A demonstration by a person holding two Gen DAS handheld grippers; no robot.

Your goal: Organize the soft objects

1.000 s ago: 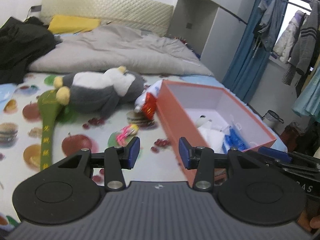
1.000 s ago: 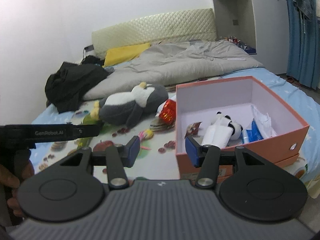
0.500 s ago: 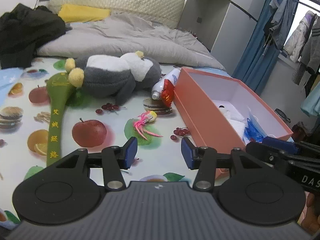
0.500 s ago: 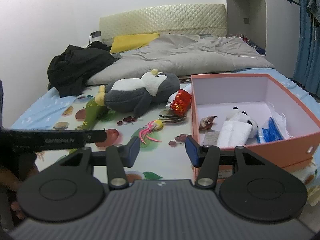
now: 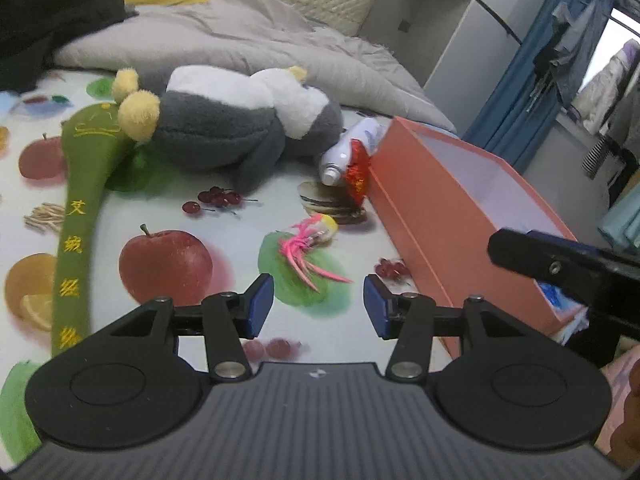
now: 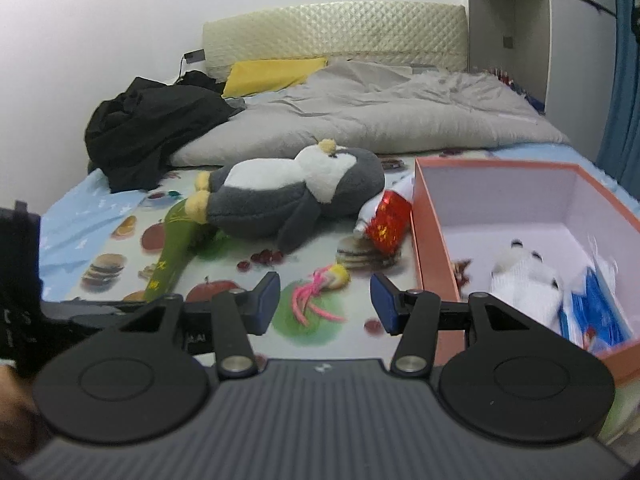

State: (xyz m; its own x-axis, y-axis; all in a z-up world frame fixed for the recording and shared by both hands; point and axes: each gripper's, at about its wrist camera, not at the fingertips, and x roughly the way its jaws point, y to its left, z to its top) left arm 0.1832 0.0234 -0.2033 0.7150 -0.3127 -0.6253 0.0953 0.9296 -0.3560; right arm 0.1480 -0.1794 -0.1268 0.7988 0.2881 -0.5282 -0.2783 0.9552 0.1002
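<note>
step: we approach the pink tassel toy (image 5: 310,246) at 12 o'clock | left gripper (image 5: 318,306) and right gripper (image 6: 324,298) both gape, empty | next: close on it, carry to the orange box (image 6: 434,236) at 2 o'clock (penguin plush (image 6: 296,196) waits)

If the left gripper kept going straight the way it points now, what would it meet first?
Most likely the small pink-feathered toy lying on the fruit-print sheet: it sits just ahead of the open left gripper, roughly centred between the fingers. The orange box stays off to the right. Depth is uncertain.
</note>
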